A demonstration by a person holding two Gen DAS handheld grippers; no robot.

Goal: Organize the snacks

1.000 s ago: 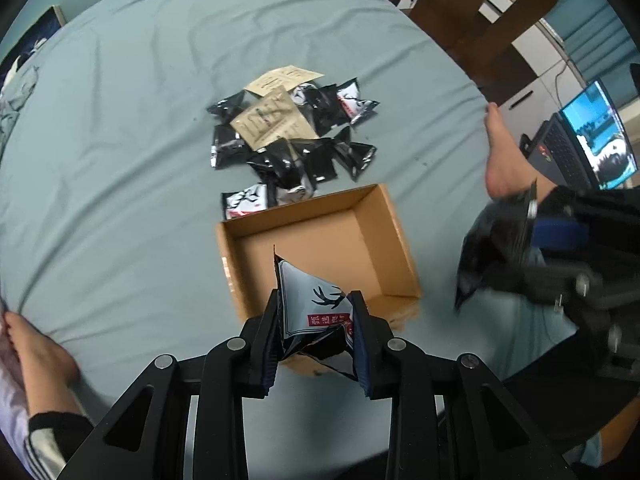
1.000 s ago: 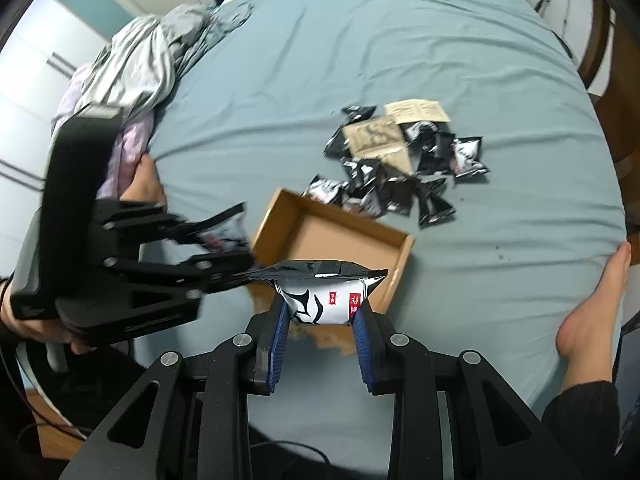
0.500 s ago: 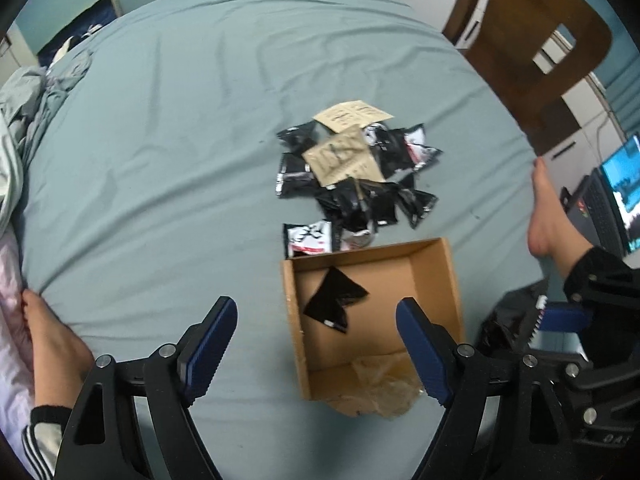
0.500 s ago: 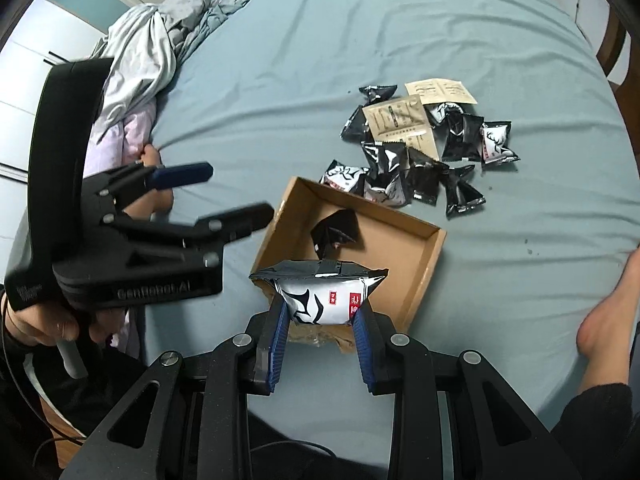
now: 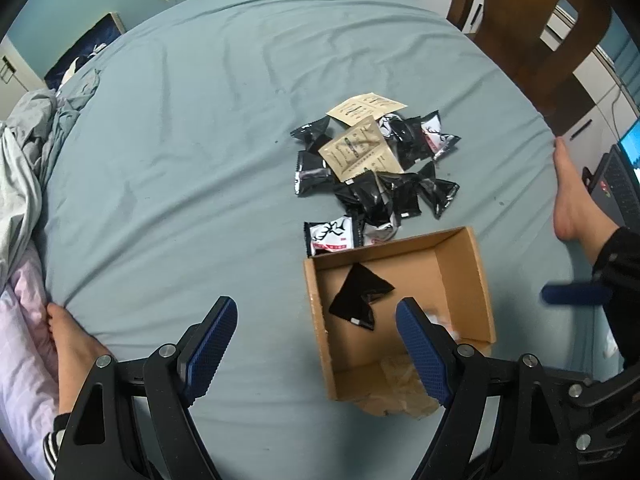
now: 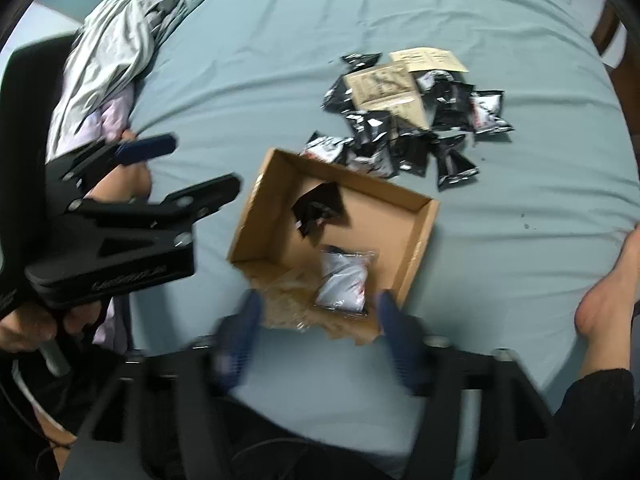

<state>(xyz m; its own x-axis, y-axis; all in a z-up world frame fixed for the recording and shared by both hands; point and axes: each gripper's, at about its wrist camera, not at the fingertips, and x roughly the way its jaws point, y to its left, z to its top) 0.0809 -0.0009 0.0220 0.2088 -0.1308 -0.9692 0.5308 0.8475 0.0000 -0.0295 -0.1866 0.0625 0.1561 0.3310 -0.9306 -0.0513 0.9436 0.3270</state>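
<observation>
Teal bedsheet under everything; your left gripper and right gripper both hang spread and empty, with the cardboard box just ahead of the right fingers and ahead-right of the left, holding a black packet and a white packet. Beyond the box lies the snack pile, touching its far wall. Reach over carelessly and you may clip that light box, sliding it on the soft sheet; overlapped slick packets invite a double pick.
</observation>
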